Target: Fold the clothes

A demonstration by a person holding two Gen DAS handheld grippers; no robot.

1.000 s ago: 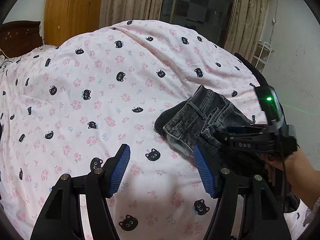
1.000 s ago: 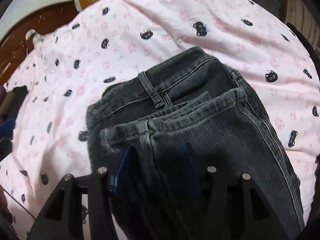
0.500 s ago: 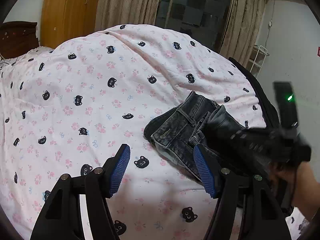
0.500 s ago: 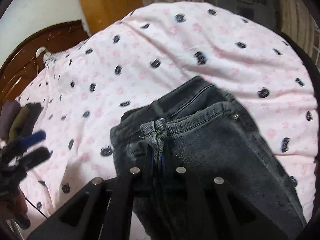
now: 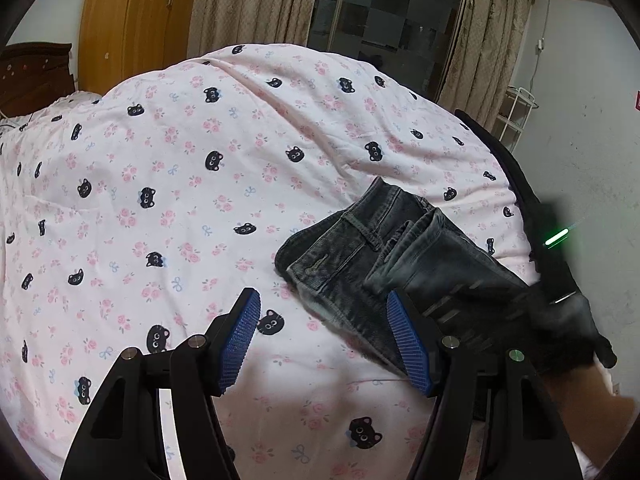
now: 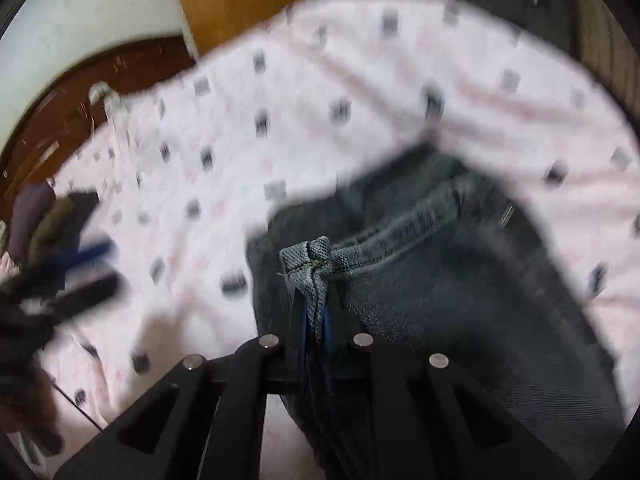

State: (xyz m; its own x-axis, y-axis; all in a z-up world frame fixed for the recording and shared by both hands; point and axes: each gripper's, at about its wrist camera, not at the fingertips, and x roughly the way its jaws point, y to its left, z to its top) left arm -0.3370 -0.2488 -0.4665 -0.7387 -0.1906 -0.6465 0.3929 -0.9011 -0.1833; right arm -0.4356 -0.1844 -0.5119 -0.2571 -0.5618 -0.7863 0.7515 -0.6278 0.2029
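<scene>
Right gripper [image 6: 316,320] clamping jeans [image 6: 460,300], left gripper [image 5: 324,340] spread wide, cat-print pink bedsheet [image 5: 180,200], beige curtains [image 5: 256,4], wooden wardrobe [image 5: 132,24]

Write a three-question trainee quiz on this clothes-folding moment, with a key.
1. True or false: the left gripper holds the dark grey denim jeans.
2. What does the right gripper clamp? A) the pink cat-print bedsheet B) a jeans hem C) nothing
3. Fill in: the jeans lie on the ____.

Key: 1 false, its blue-padded jaws stand open above the sheet; 2 B; 3 bedsheet.
</scene>
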